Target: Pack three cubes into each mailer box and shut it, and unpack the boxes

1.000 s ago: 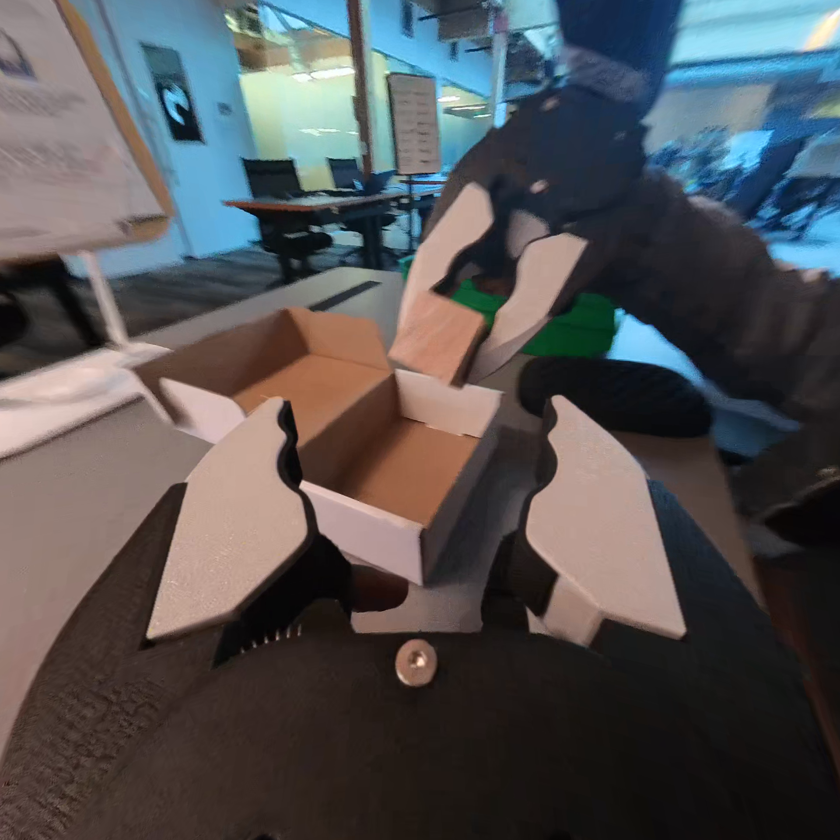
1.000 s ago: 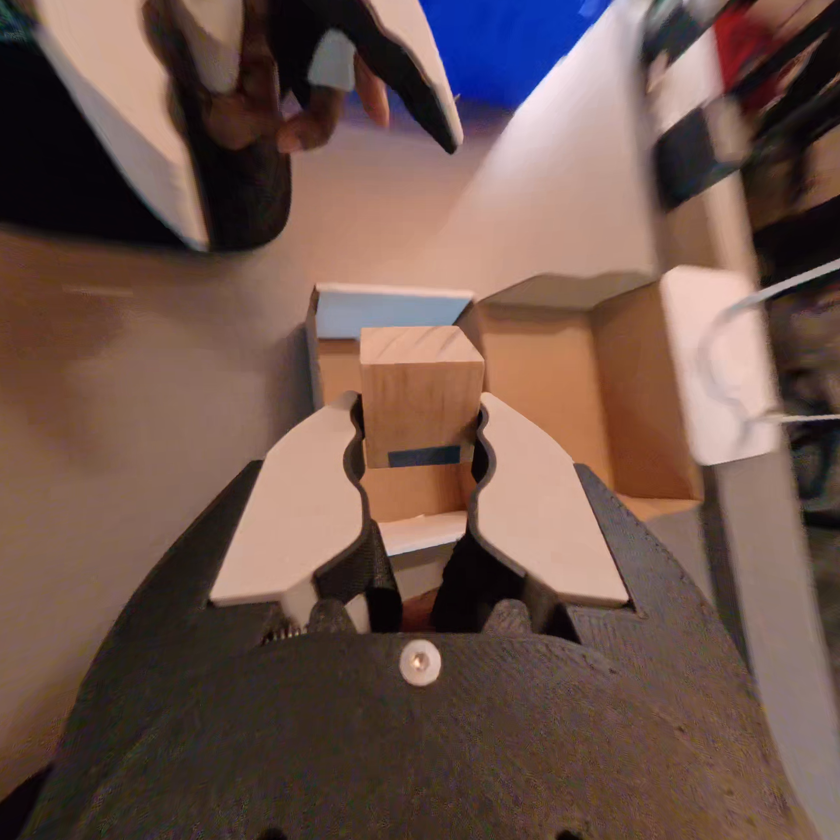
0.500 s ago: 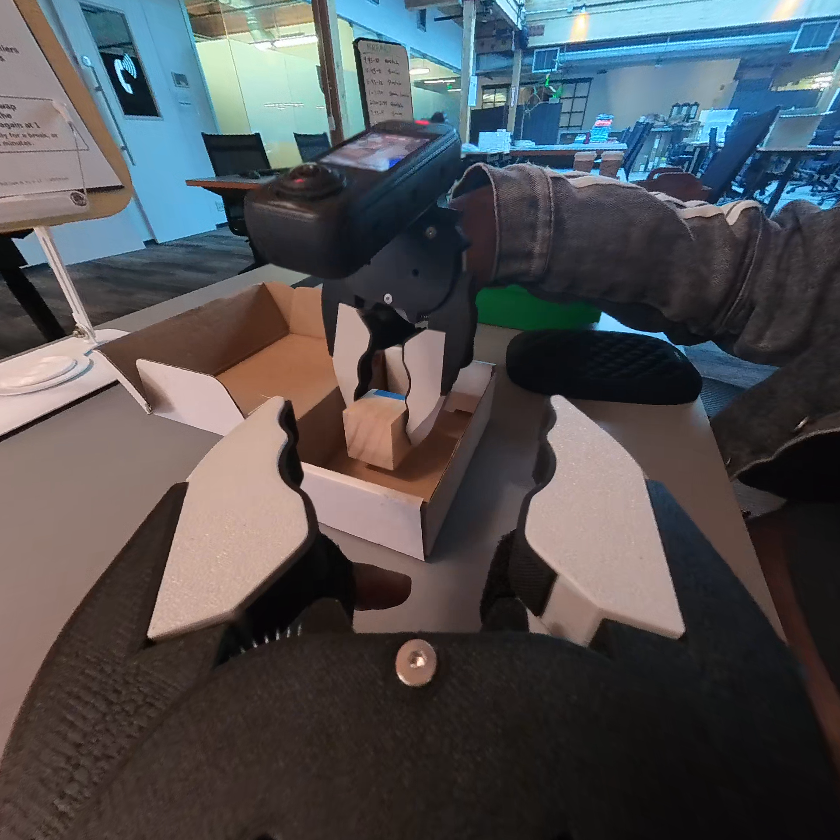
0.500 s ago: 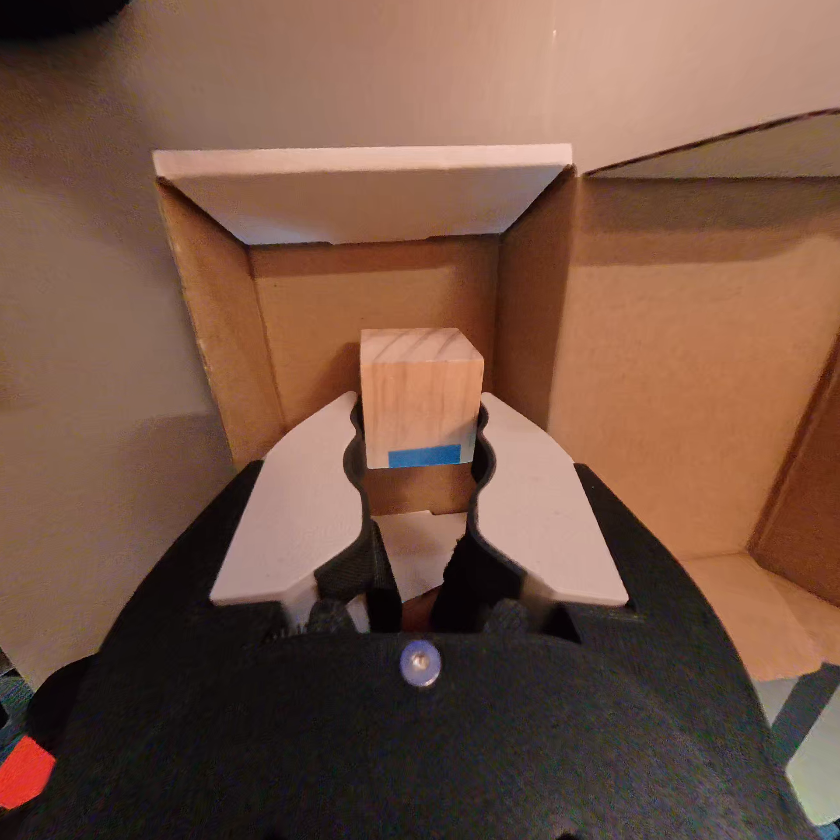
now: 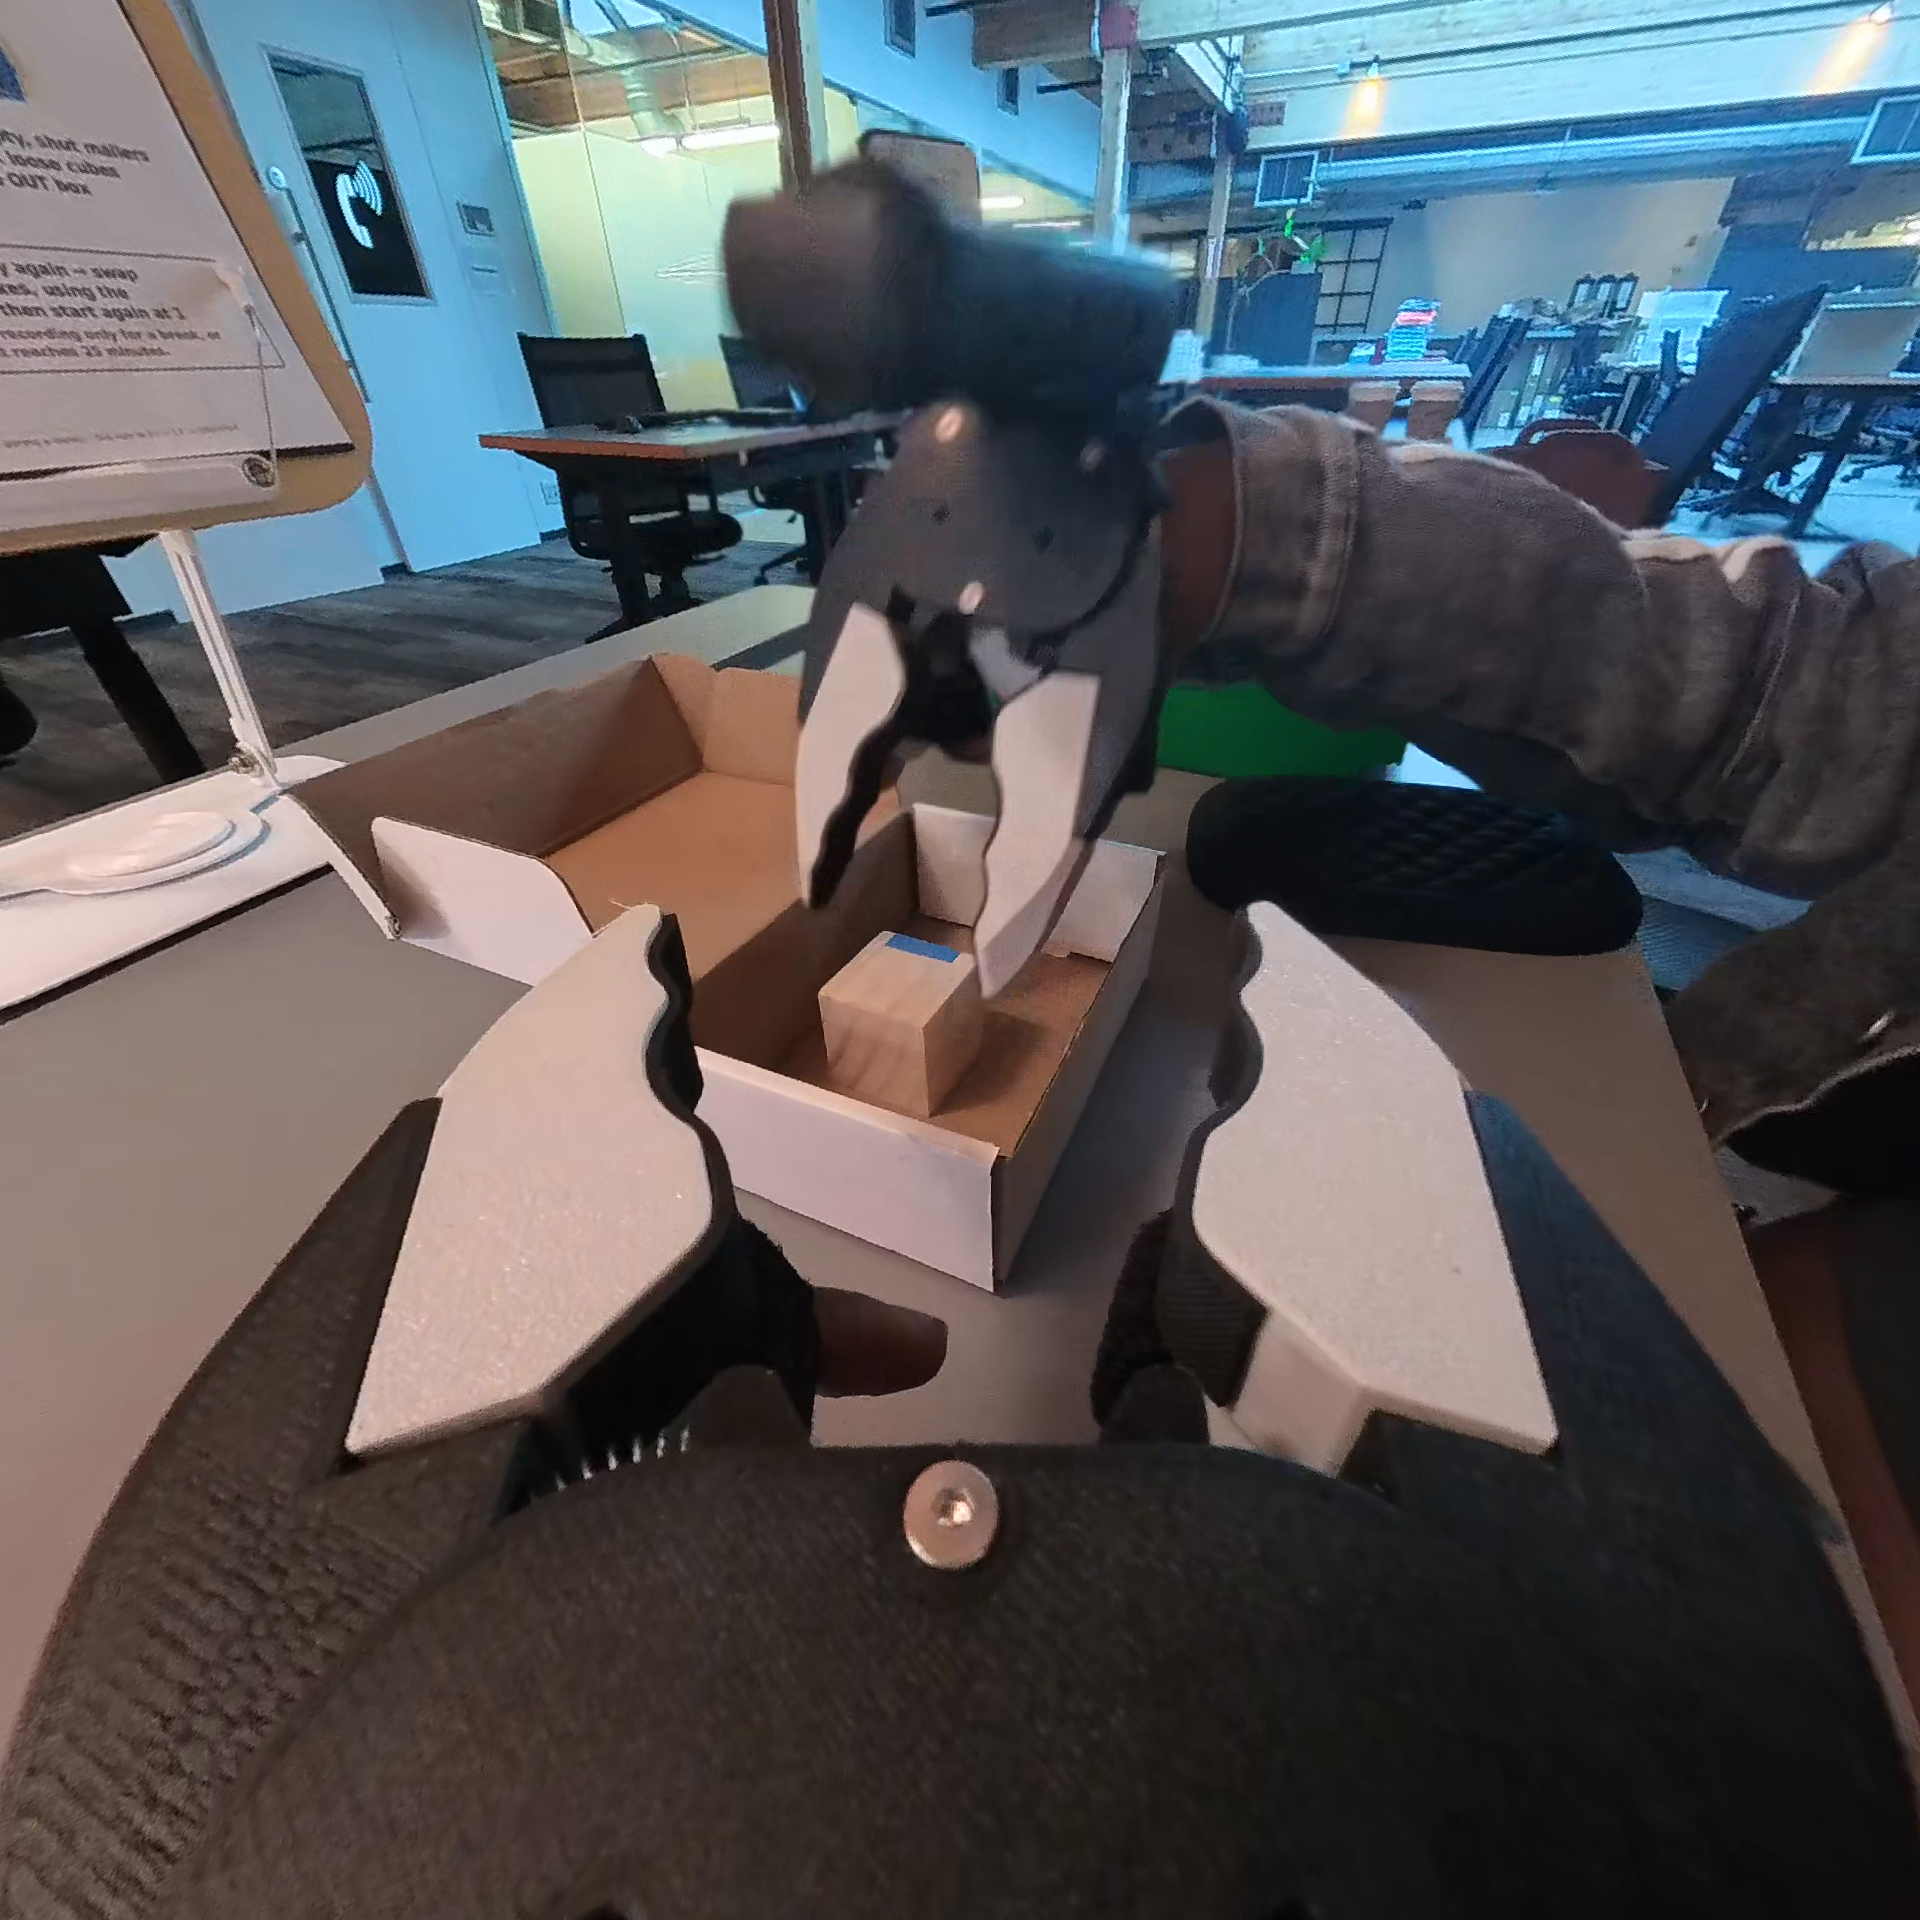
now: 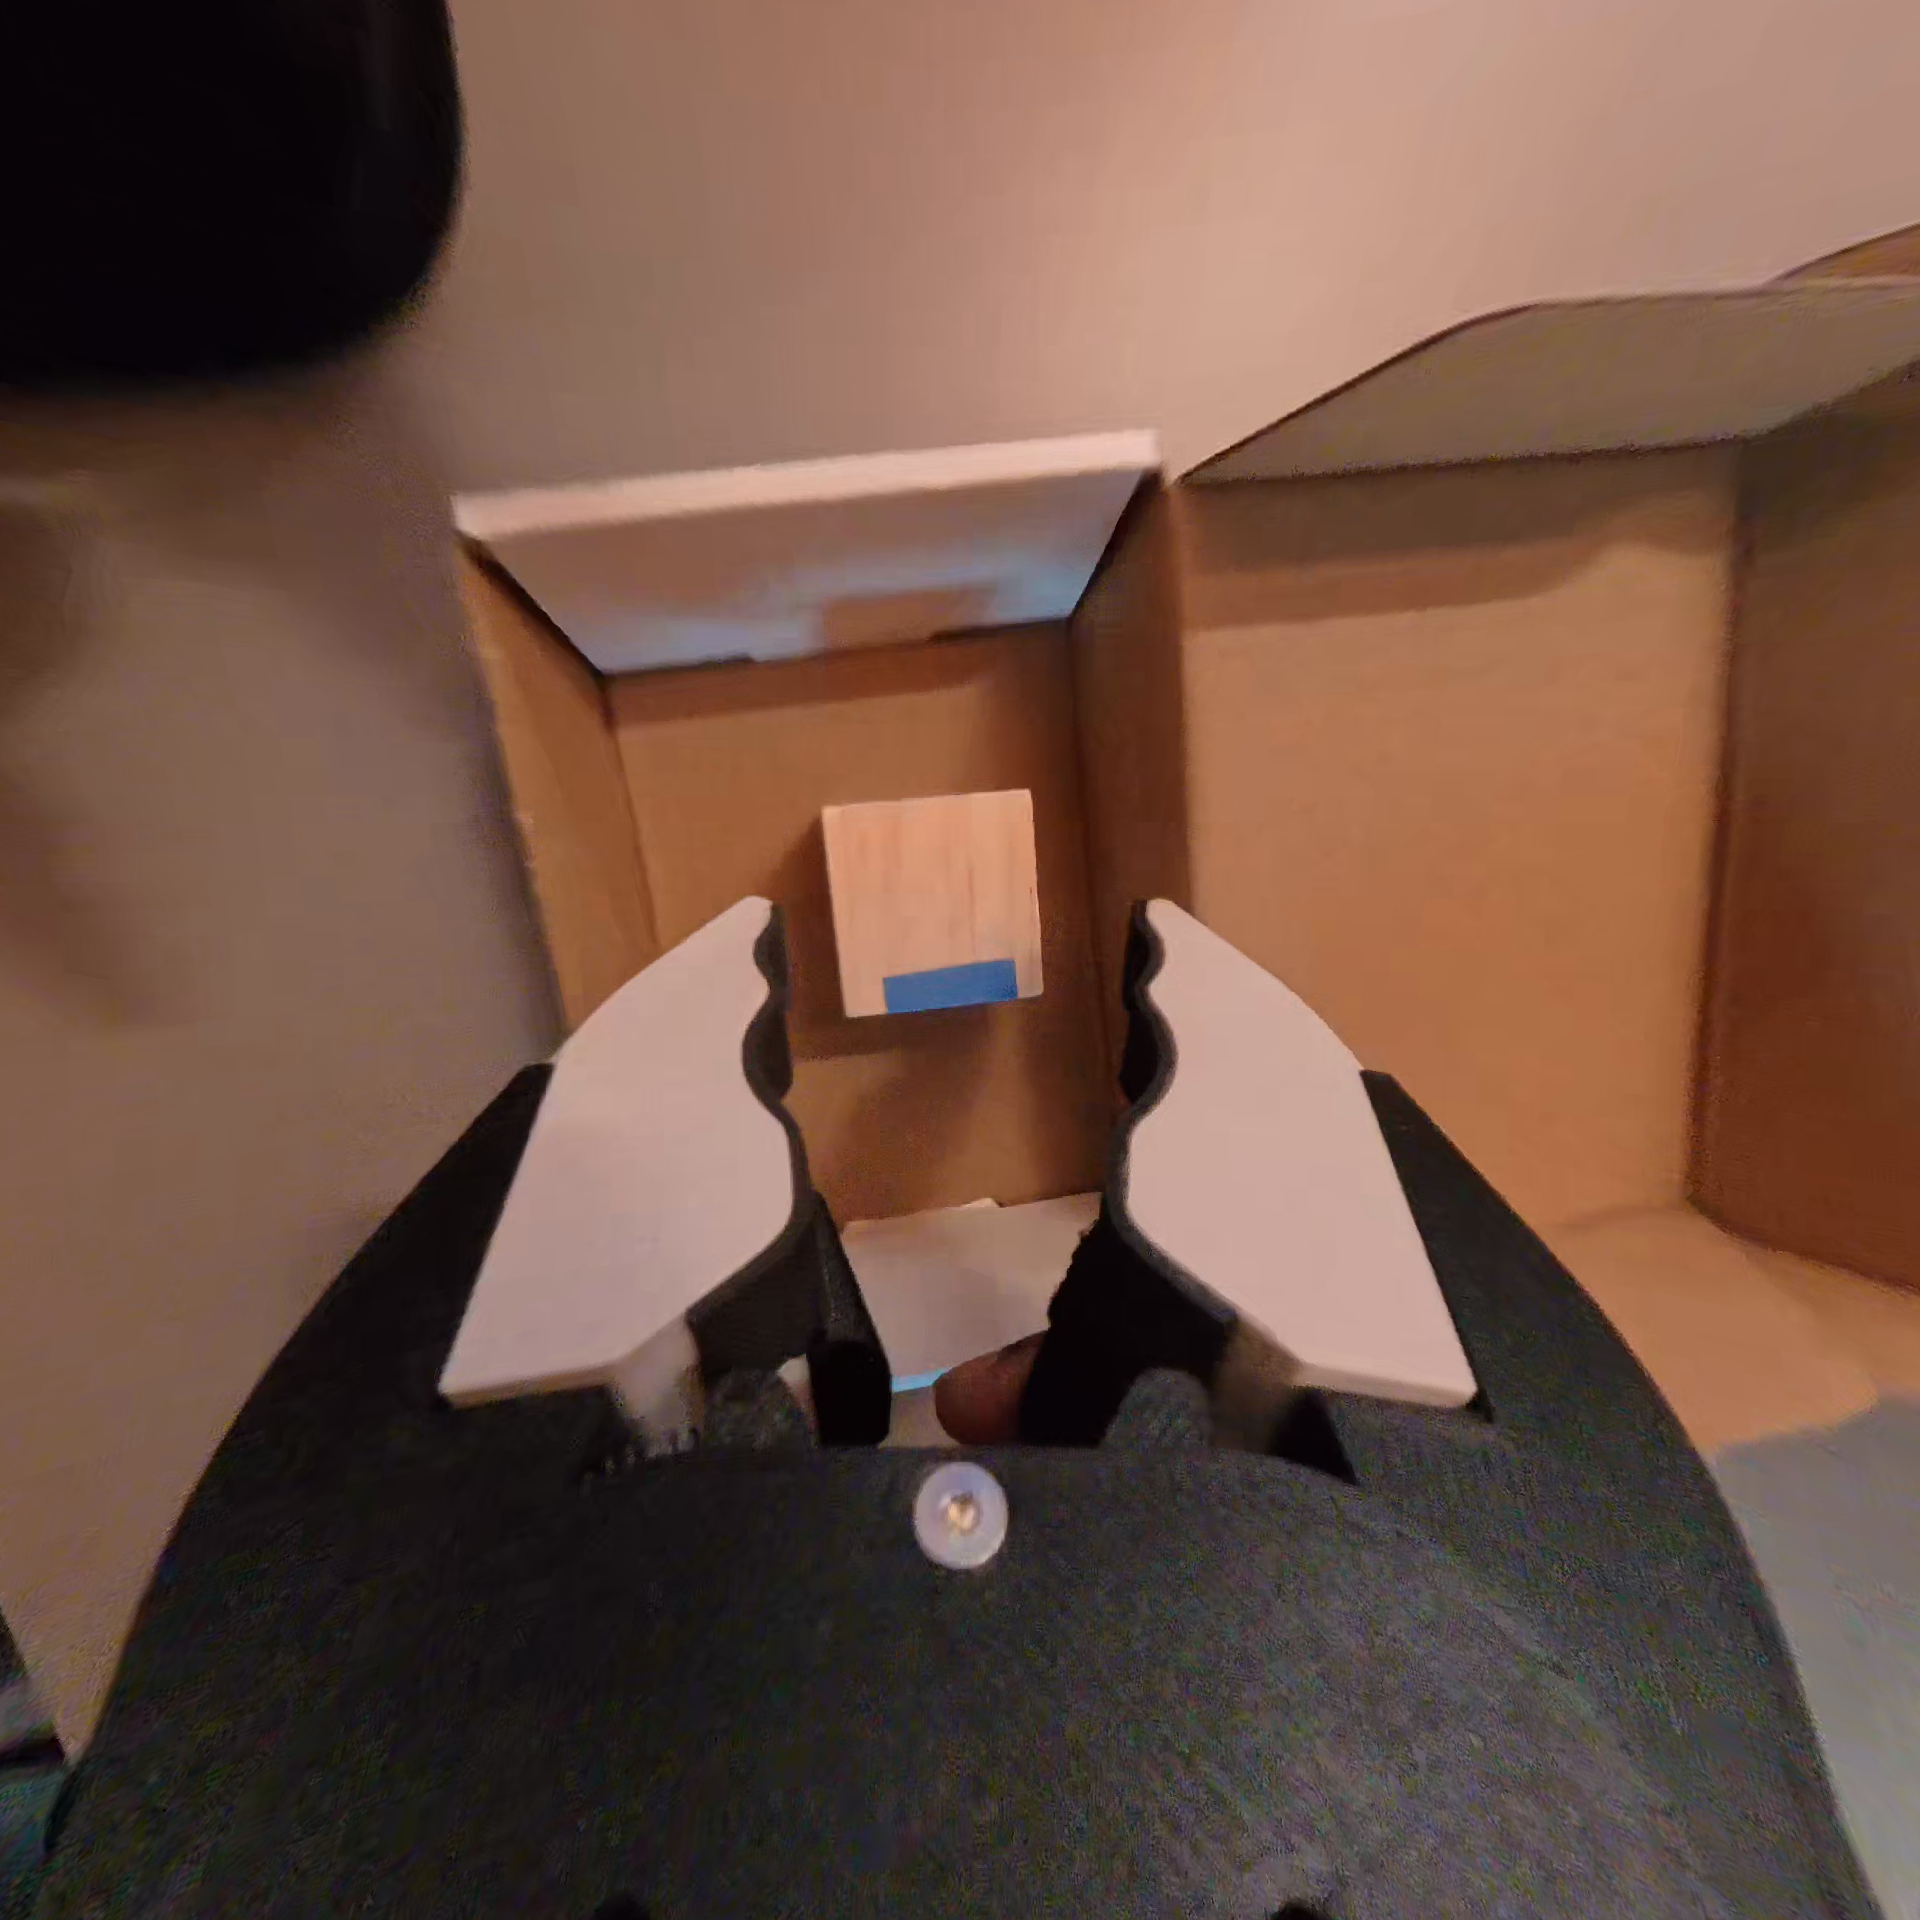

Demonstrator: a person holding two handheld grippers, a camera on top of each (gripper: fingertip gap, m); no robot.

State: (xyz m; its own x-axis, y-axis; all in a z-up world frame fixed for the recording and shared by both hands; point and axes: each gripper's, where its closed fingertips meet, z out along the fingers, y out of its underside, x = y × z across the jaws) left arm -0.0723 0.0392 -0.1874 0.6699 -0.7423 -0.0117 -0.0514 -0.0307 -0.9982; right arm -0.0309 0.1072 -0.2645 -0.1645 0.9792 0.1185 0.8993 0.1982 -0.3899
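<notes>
Right gripper [image 5: 914, 904] motion-blurred — lid [image 6: 1558, 831] cut off right.

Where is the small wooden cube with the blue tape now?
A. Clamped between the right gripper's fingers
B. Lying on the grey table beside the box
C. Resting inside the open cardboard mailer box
C: the wooden cube sits on the floor of the mailer box, and the right gripper is open above it.

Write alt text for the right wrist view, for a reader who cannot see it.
The open right gripper looks straight down on a wooden cube with a blue tape strip, resting alone on the floor of an open cardboard mailer box. The box's lid lies folded open to the right.
</notes>
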